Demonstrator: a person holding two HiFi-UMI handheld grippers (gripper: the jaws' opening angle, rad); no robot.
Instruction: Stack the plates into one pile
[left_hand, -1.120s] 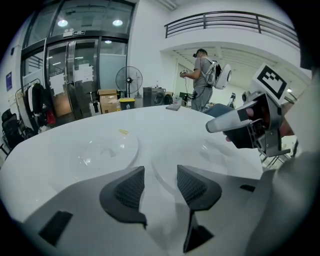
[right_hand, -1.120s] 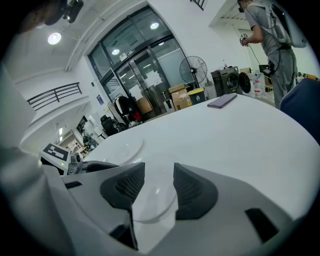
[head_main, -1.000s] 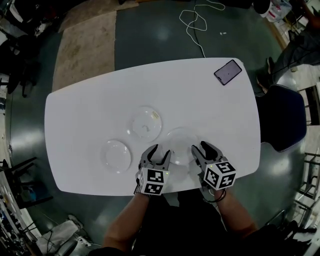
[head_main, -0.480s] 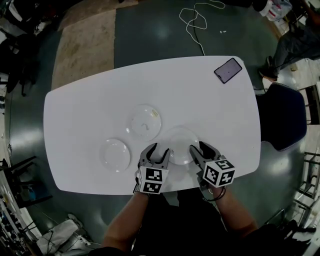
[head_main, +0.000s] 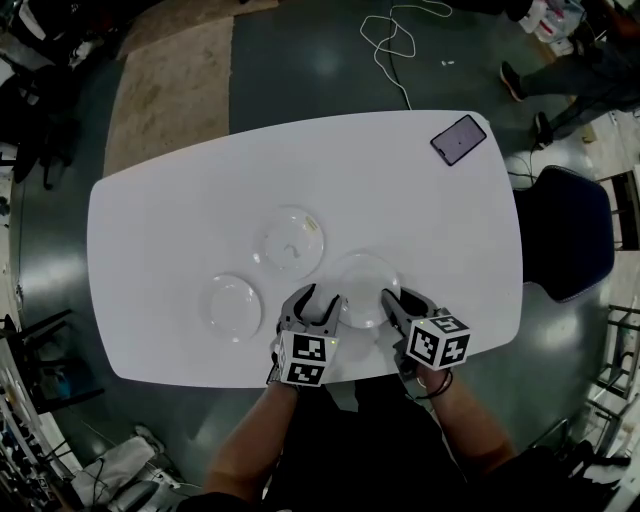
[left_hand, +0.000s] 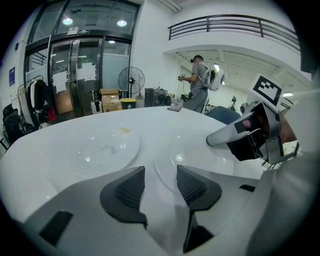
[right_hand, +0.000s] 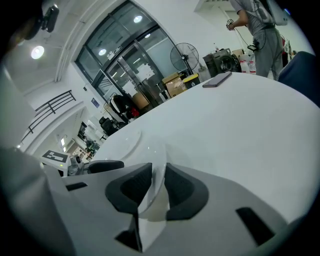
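Note:
Three clear plates lie on the white table (head_main: 180, 210): one in the middle (head_main: 290, 242), a smaller one at the left (head_main: 232, 308) and one at the near right (head_main: 362, 283). My right gripper (head_main: 393, 301) is at the near-right plate's right edge, and its jaws are closing. In the right gripper view the rim (right_hand: 161, 172) stands between the pads and touches them, with the gripper (right_hand: 154, 182) round it. My left gripper (head_main: 322, 301) is open at the same plate's left edge. In the left gripper view nothing is between its fingers (left_hand: 160, 186), and the plate (left_hand: 200, 156) lies just ahead.
A dark phone (head_main: 456, 141) lies at the table's far right corner. A blue chair (head_main: 565, 232) stands off the right end. A white cable (head_main: 390, 45) trails on the floor beyond the table. The near table edge runs just under both grippers.
My right gripper's jaws have narrowed from wide open onto the near-right plate's rim, and the gripper has rolled a little. The left gripper and the plates have stayed in place.

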